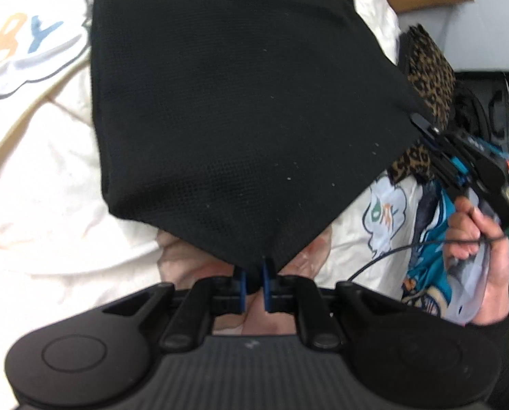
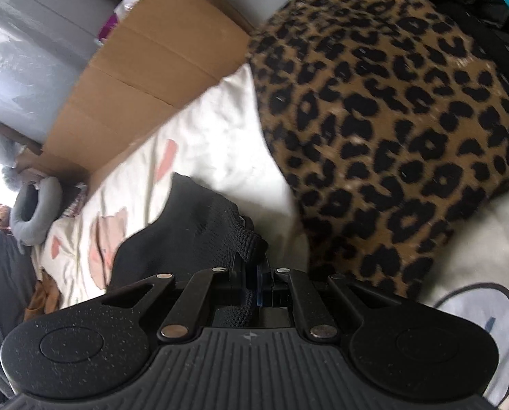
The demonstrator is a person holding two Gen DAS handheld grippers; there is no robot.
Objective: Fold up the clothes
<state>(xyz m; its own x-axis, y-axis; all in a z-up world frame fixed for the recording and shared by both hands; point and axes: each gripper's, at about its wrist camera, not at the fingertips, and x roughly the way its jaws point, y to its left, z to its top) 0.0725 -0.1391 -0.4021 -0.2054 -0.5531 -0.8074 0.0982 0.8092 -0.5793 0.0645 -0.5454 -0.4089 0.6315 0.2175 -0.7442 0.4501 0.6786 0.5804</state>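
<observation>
While it hangs stretched between the two claws, the black knit garment (image 1: 240, 102) spreads as a dark sheet above a cream bed cover (image 1: 42, 205) printed with pastel clouds and letters. The left claw (image 1: 253, 282) has its blue pads closed tight on the garment's lower corner, the cloth bunched between them. In the left wrist view the right claw (image 1: 422, 124) pinches another corner at the garment's right edge, and the person's hand (image 1: 476, 235) grips that tool's handle, with a thin black cable running beside it. The right wrist view shows the right claw (image 2: 254, 273) shut on the knit edge (image 2: 199, 225), the rest of the fabric sagging down to the left over the bed cover (image 2: 220, 136). Just beside that claw, to the right, lies a leopard-print fabric (image 2: 391, 119) on the bed. A brown cardboard box (image 2: 145, 68) stands along the bed's far edge, and a grey neck pillow (image 2: 35, 212) sits near the box's end. Teal patterned cloth (image 1: 432, 239) lies below the hand.
</observation>
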